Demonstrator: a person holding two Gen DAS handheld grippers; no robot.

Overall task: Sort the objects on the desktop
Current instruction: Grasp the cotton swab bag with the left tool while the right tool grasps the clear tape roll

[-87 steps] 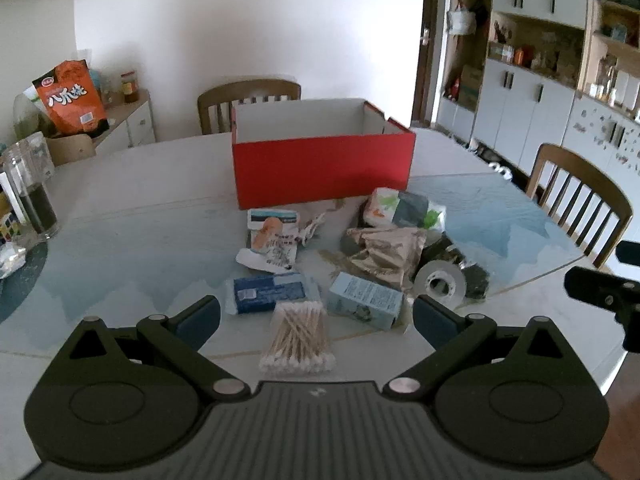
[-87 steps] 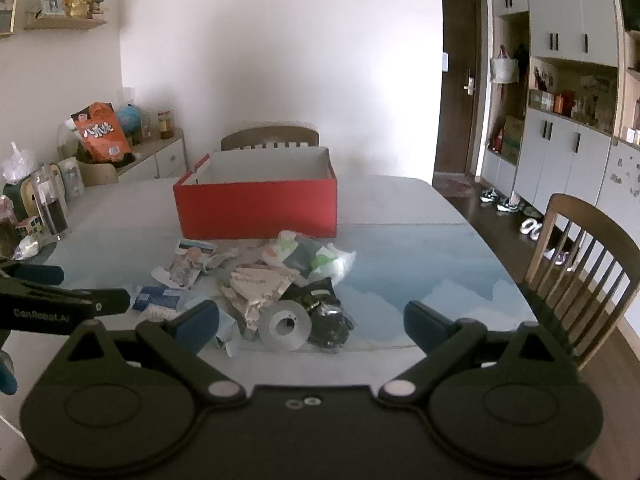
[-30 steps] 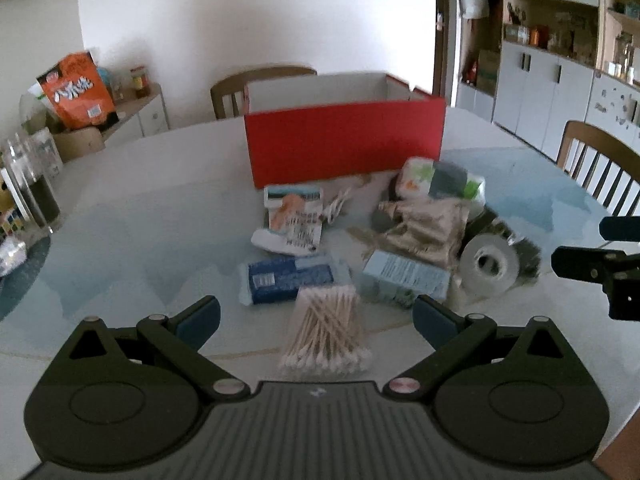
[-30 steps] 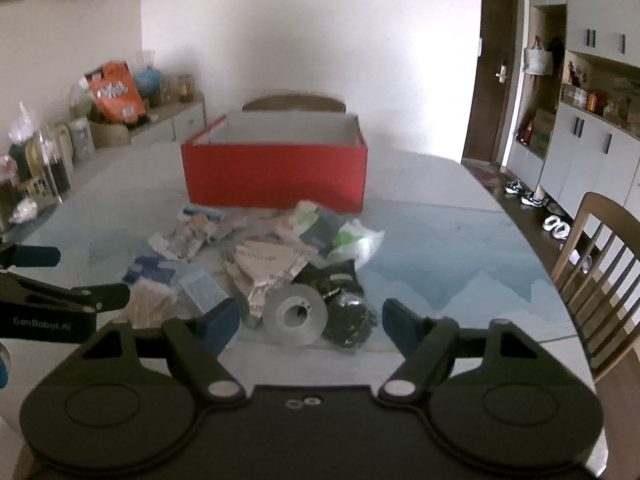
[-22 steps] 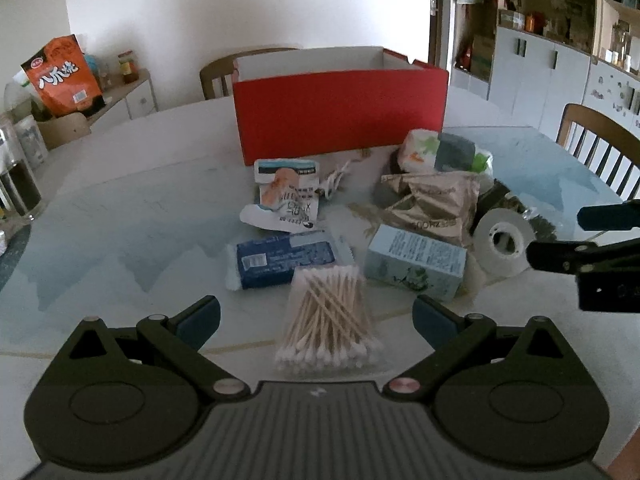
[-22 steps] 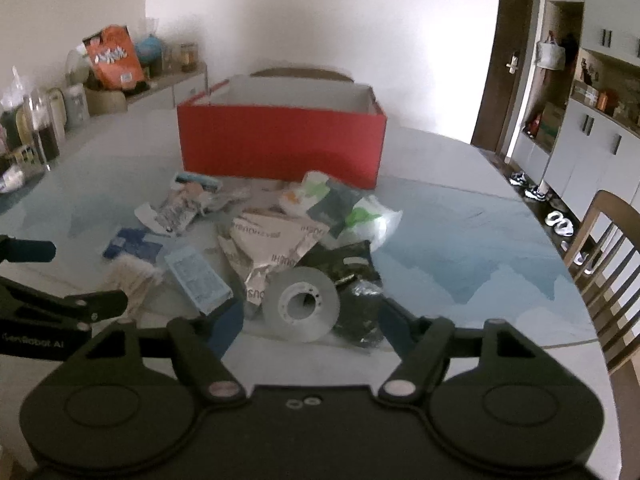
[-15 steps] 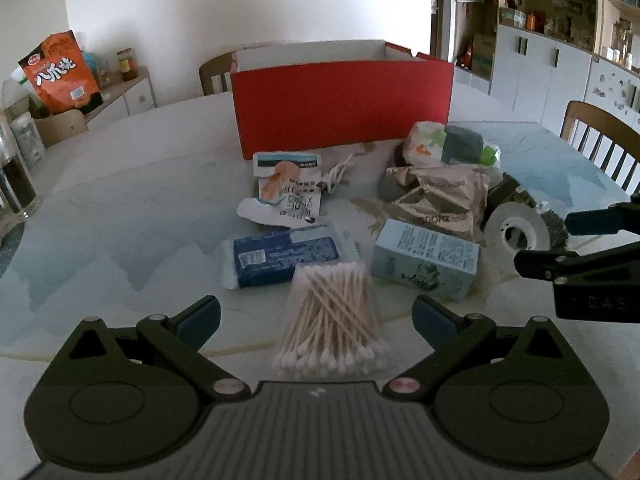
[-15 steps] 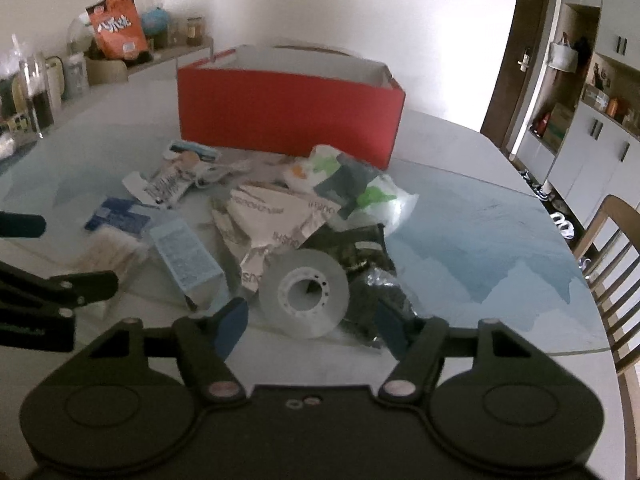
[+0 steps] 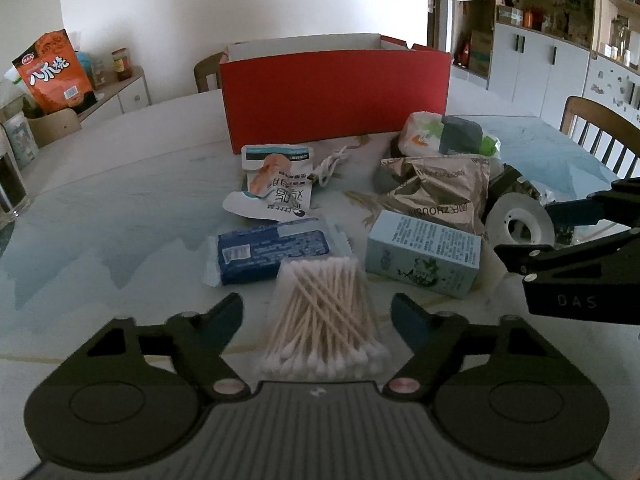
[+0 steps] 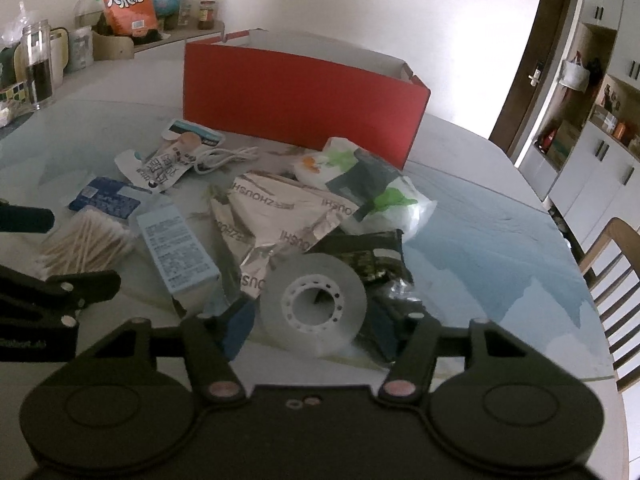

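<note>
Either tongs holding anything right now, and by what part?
Nothing held. Left tongs open around the cotton swab bundle; right tongs open around the grey tape roll.

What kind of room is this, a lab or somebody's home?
Most likely a home dining room: a big dining table with wooden chairs, white storage cabinets along the wall, and an entry door beyond.

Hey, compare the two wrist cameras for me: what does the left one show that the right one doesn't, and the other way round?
Only the left wrist view shows the left hand-held gripper open around the pack of cotton swabs, plus a chair behind the red box.

Only the right wrist view shows the right hand-held gripper open around the tape roll, plus the dark door.

Both show the red box, tape roll, cotton swabs, the light blue carton, the blue packet and the orange snack bag.
</note>
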